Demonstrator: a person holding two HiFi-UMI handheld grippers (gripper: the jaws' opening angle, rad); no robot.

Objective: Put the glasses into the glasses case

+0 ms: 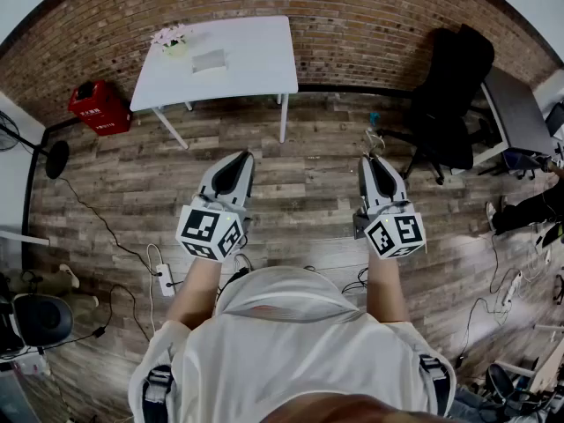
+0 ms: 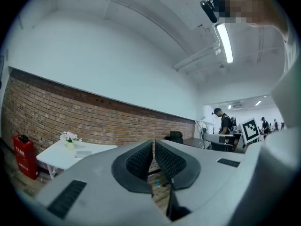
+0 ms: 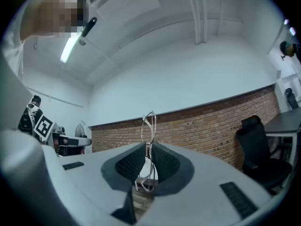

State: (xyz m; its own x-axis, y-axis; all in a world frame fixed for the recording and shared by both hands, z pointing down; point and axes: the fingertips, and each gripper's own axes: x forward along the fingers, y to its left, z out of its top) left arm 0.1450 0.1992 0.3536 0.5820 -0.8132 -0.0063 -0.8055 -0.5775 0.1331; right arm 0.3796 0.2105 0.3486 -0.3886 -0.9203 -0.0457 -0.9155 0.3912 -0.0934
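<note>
Brick wall (image 1: 370, 25), wood-plank floor (image 1: 300, 192); white rectangular table (image 1: 256, 73) well ahead, carrying small pot of pale flowers (image 1: 174, 40) and flat grey object (image 1: 209, 60). Right gripper (image 3: 149, 147) level, fingers clamped narrow on thin silver wire-framed glasses (image 3: 149, 124); frame upright, sticking above fingertips. Left gripper (image 2: 154, 144) level, fingers pressed together, nothing between.

wire-rimmed glasses (image 3: 149, 125) upright, clamped in right gripper (image 3: 149, 145)
</note>
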